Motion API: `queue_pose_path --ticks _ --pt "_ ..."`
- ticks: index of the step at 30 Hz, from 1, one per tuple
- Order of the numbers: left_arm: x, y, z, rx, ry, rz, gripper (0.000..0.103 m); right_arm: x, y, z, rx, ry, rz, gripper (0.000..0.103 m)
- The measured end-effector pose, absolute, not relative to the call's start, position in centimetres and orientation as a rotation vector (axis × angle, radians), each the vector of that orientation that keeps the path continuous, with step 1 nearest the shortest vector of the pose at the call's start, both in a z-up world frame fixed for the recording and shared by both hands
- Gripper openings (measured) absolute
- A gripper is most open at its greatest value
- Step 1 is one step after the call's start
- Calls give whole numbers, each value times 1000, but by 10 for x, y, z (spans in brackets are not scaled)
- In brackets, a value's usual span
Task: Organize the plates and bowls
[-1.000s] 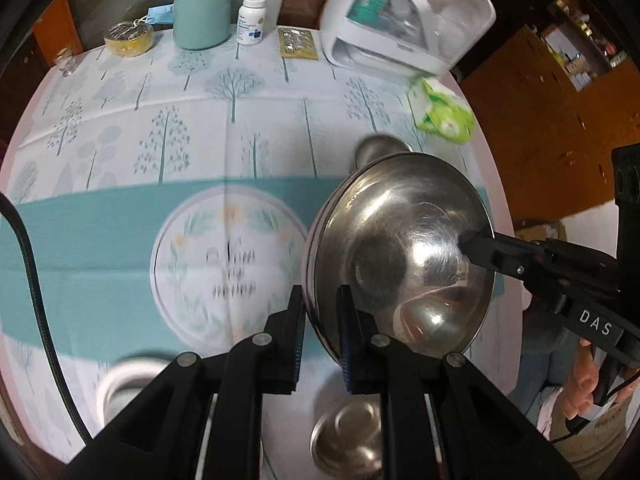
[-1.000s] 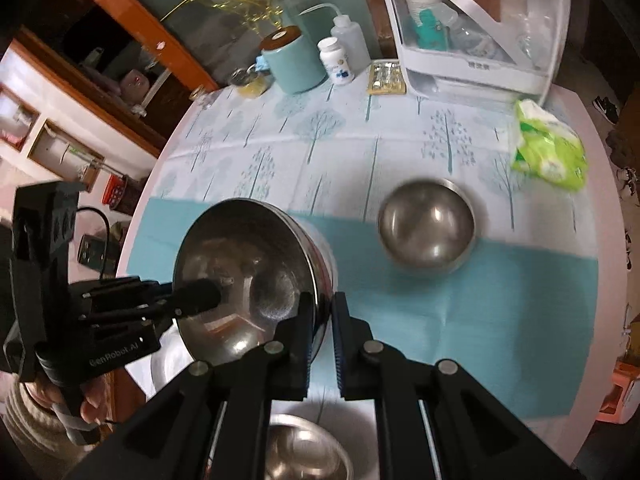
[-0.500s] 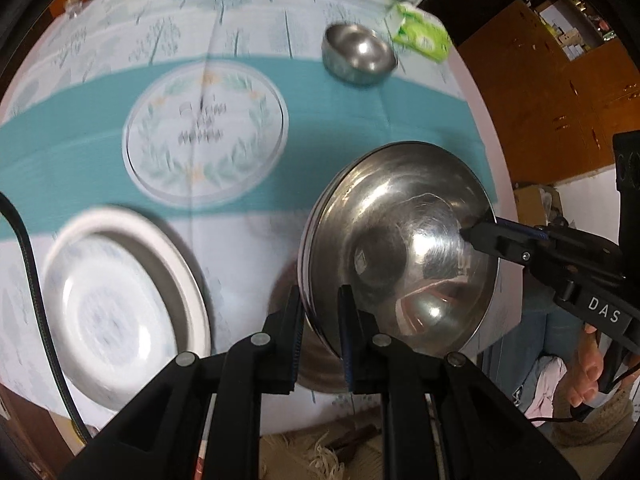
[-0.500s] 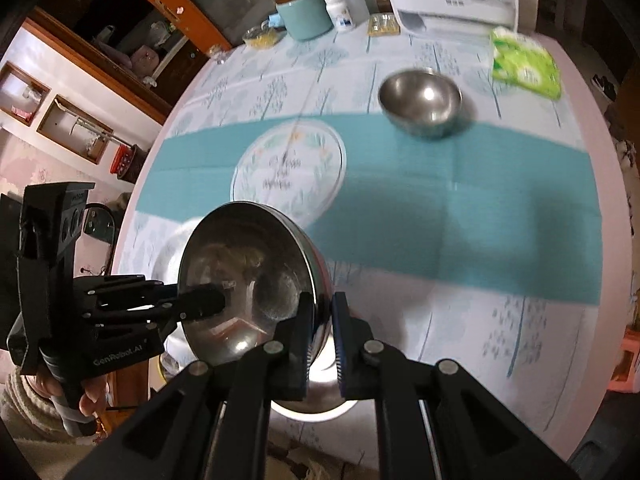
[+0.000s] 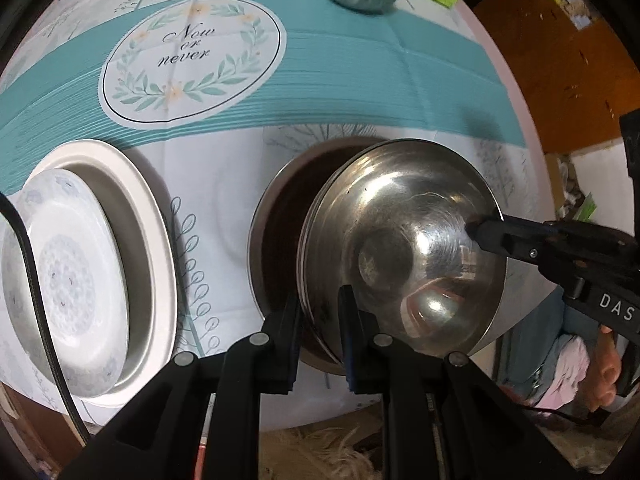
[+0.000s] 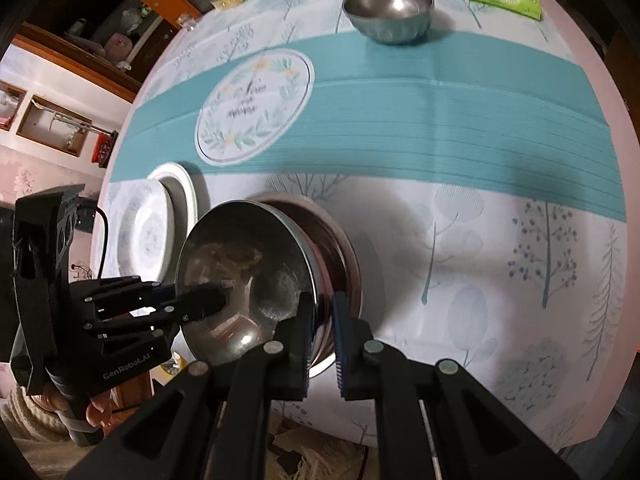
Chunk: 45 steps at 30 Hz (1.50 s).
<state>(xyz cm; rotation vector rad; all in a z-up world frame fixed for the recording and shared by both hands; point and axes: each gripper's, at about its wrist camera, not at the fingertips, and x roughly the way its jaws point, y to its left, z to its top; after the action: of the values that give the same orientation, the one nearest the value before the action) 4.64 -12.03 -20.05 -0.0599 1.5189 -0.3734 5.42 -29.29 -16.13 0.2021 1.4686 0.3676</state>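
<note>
Both grippers clamp the rim of one steel bowl [image 5: 400, 256]: the left gripper [image 5: 318, 320] on its left edge, the right gripper [image 6: 320, 328] on its right edge. The bowl sits tilted over a larger steel bowl [image 5: 276, 216] near the table's [image 6: 500, 240] near edge. Two stacked white plates [image 5: 80, 264] lie to the left, and a small steel bowl [image 6: 388, 8] stands far across the table.

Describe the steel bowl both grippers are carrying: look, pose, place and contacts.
The steel bowl is round, shiny and empty, with a flat base and thin rolled rim. It is tilted, over a larger metal bowl on the tablecloth's near edge; whether they touch is unclear. The left gripper and the right gripper each pinch opposite sides of its rim.
</note>
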Motion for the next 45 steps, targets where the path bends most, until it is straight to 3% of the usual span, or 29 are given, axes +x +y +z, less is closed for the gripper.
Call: queue_pose_path --ticks 11,28,45 --pt "54 -125 -214 -50 1526 -386 22 52 -283 -181 149 1482 334 9" --pt "55 -134 -192 -14 1484 -426 67 53 -278 -169 97 1433 320 9" --pt "49 -128 -134 35 1329 -404 73 49 -278 -149 89 1385 343 9"
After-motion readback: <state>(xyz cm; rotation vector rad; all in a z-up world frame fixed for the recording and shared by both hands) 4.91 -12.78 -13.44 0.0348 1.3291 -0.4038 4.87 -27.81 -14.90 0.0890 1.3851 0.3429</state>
